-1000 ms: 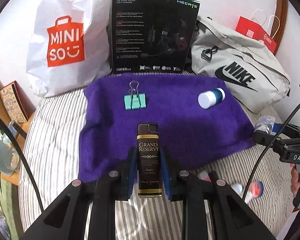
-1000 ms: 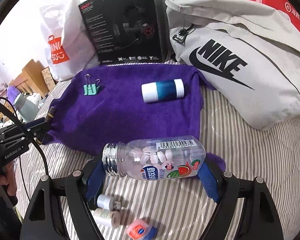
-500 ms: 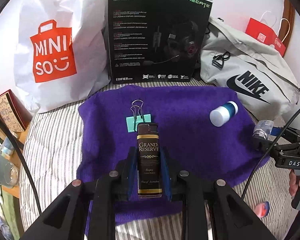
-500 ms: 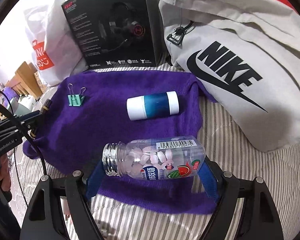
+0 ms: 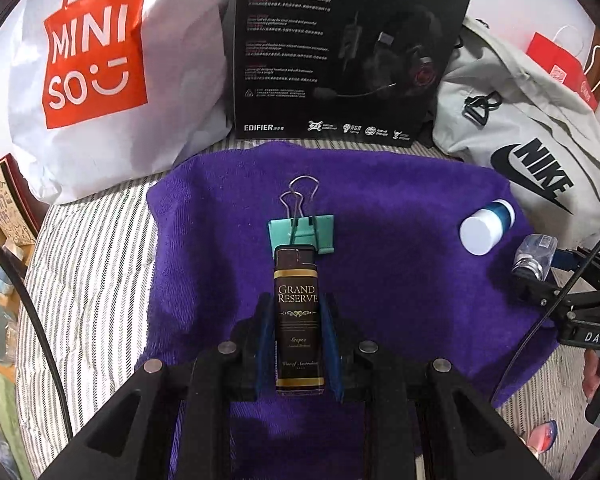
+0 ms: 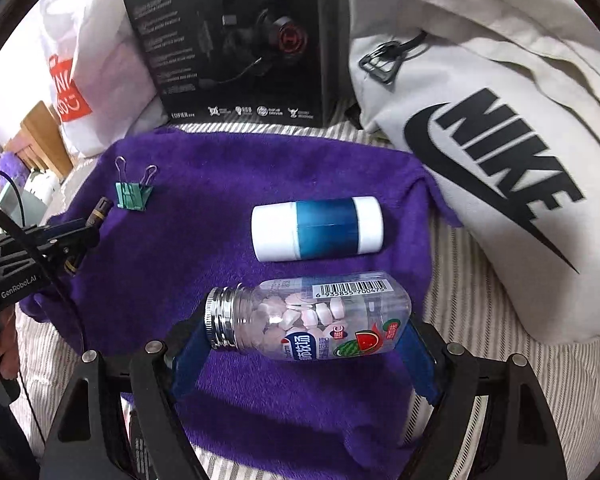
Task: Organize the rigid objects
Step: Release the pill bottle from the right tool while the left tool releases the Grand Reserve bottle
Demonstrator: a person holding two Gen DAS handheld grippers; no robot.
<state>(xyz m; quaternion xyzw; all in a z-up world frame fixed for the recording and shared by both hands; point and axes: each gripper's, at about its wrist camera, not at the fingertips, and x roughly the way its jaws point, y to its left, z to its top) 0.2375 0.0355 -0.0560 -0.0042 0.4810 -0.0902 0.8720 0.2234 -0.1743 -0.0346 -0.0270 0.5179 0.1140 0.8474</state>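
Lighter [image 5: 298, 316]: dark brown, gold-banded, lettered "Grand Reserve"; clamped lengthwise between the blue pads of the left gripper [image 5: 296, 344], jaws closed on its sides, its far end over the purple towel [image 5: 400, 280] and overlapping the near edge of the binder clip in the left wrist view.

Binder clip [image 5: 302, 232]: mint green, wire handles folded away from the camera; lies on the towel's left half, just beyond the lighter.

Tube [image 6: 317, 227]: short cylinder, blue middle, white caps at both ends; lies on its side on the towel, right of centre, apart from the clip.

Candy bottle [image 6: 312, 318]: clear plastic, silver threaded neck with no cap on it, pale tablets inside, barcode and watermelon label; held crosswise by the right gripper [image 6: 304, 344], jaws clamped on its two ends, neck to the left, over the towel's near part just in front of the tube.

Towel: spread on a striped bedcover [image 5: 88, 264].

Behind the towel, left to right: white shopping bag [image 5: 96, 68] with orange logo; black headset box [image 5: 340, 52], upright; grey bag [image 6: 500, 128] with black logo; red paper bag [image 5: 560, 68].
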